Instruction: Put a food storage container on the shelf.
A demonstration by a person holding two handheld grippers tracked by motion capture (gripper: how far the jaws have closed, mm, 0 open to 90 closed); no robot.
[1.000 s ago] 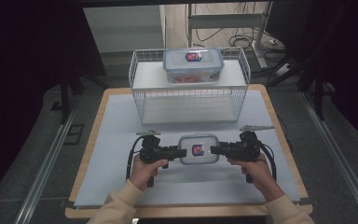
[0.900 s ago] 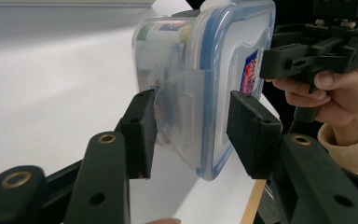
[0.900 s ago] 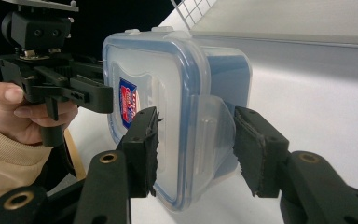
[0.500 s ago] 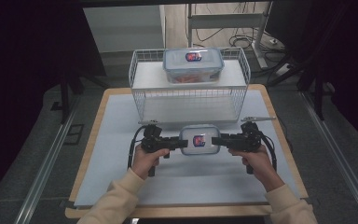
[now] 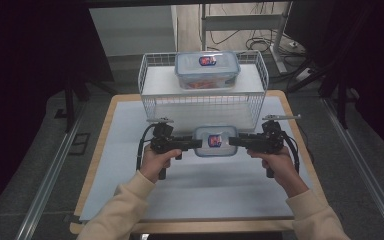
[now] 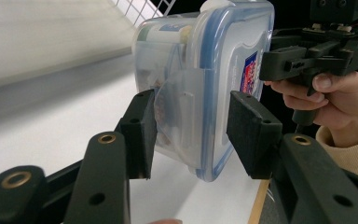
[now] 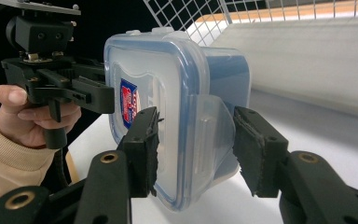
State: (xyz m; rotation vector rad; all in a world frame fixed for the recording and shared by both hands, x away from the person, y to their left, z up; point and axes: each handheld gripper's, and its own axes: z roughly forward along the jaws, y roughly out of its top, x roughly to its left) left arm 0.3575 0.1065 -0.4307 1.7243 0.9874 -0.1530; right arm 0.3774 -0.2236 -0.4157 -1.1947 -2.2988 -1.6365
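A clear plastic container with a blue lid and a red-and-blue label hangs above the white mat, just in front of the basket. My left gripper is shut on its left end and my right gripper on its right end. In the left gripper view the container stands on edge between the pads of the left gripper, with the right gripper behind it. In the right gripper view the right gripper clamps the latch end of the container, and the left gripper holds the far end.
A white wire basket stands at the back of the table. A second lidded container sits in it. The white mat covers a wooden tabletop. Cables and dark stands lie beyond the table.
Both grippers have lifted the container off the mat and carried it a little farther from the person, toward the basket. The grip looks unchanged.
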